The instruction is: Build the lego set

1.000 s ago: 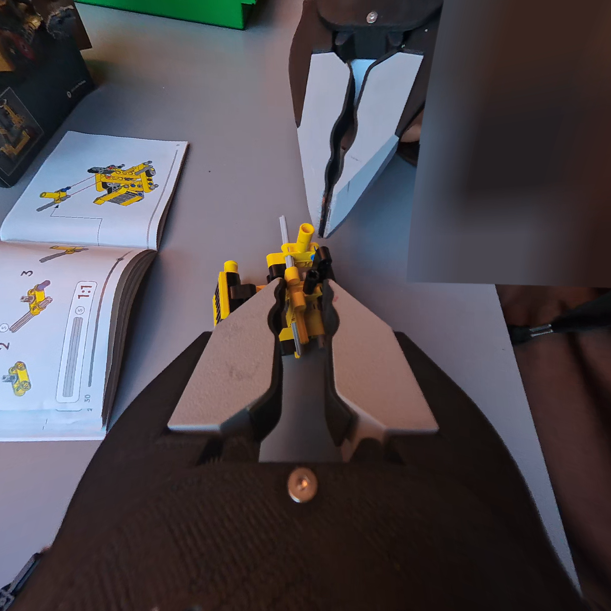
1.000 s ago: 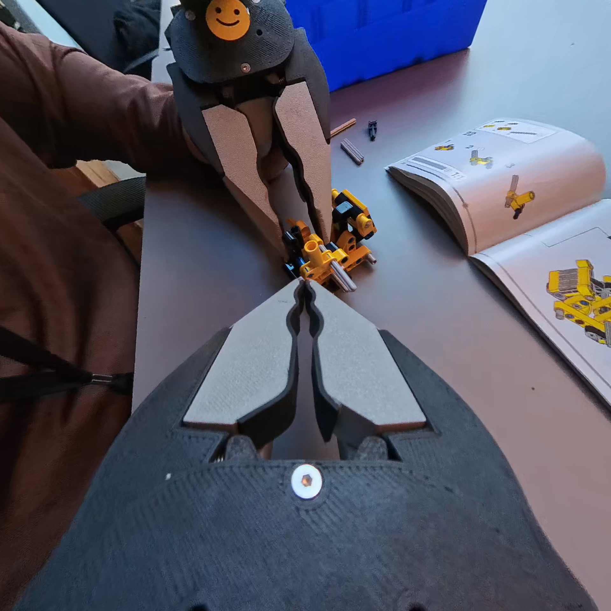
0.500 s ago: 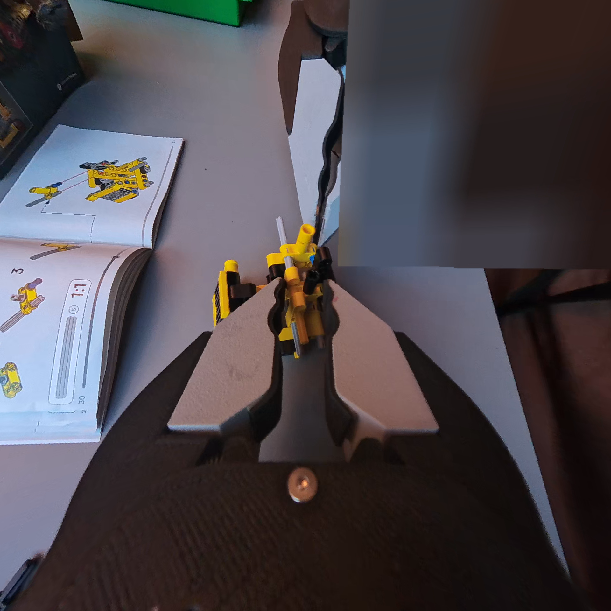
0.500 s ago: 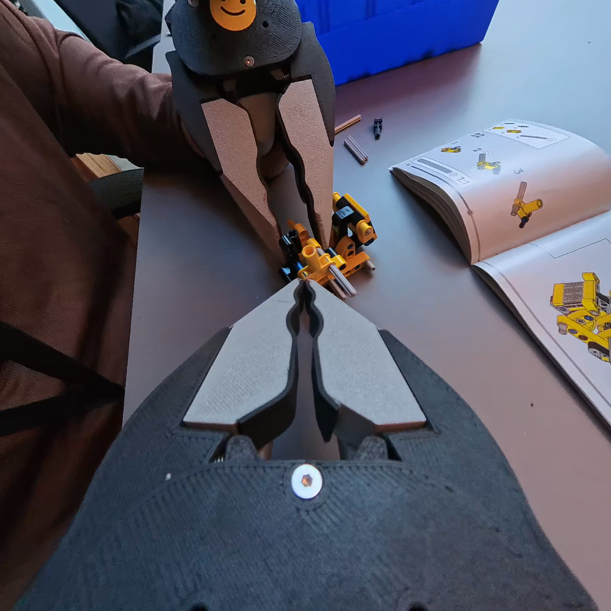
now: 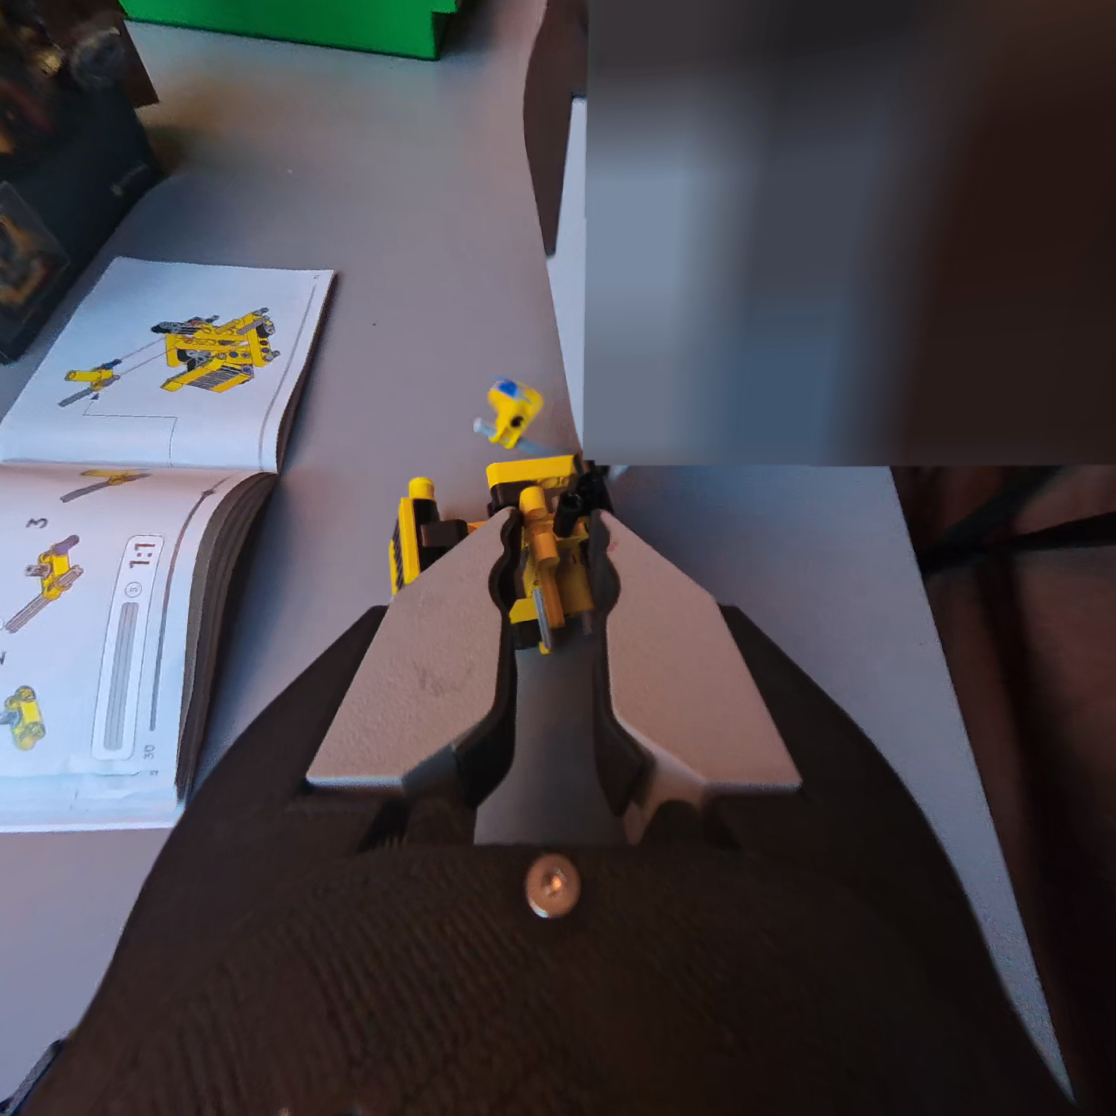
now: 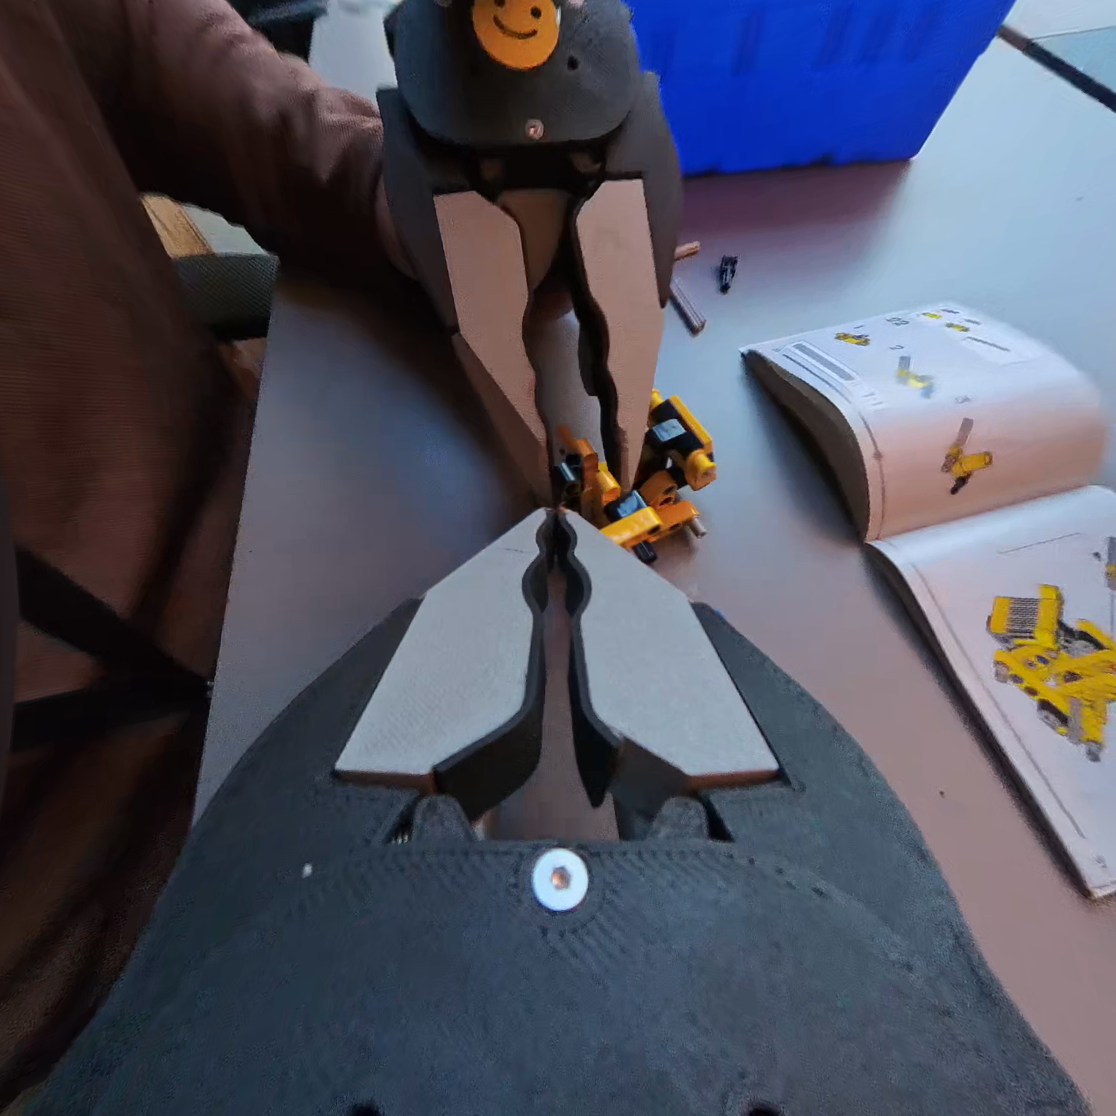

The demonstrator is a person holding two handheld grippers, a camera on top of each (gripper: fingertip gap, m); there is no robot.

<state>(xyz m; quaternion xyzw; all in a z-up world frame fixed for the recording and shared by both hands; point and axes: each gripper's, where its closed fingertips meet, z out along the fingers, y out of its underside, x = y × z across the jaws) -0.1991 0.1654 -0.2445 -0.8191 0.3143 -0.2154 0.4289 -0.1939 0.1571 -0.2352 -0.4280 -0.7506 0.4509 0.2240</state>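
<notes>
My left gripper (image 5: 552, 519) is shut on a yellow and black lego assembly (image 5: 543, 561) that rests on the grey table (image 5: 392, 211). A small yellow piece (image 5: 512, 407) with a grey axle and a blue spot is apart from the assembly, just beyond it, and looks blurred. Of my right gripper, only one finger (image 5: 566, 338) shows there, beside that piece; a blur patch hides the rest. In the right wrist view my right gripper (image 6: 552, 516) is shut, tips next to the assembly (image 6: 646, 513). The left gripper (image 6: 589, 477) holds it from the far side.
An open instruction booklet (image 5: 151, 483) lies left of the assembly; it also shows in the right wrist view (image 6: 966, 435). A green box (image 5: 290, 24) and a black box (image 5: 54, 181) stand behind. A blue bin (image 6: 785, 78), a black pin (image 6: 727, 273) and dark axles (image 6: 687, 305) lie beyond. A brown sleeve (image 6: 151, 181) is at the table edge. Both grippers' tips are close together, under 4 cm apart. Both grippers' tips are roughly 20 centimeters from the black pin (image 6: 727, 273).
The small yellow piece with the grey axle has come off the top of the assembly and now sits apart from it. My right gripper has moved in closer to the assembly.
</notes>
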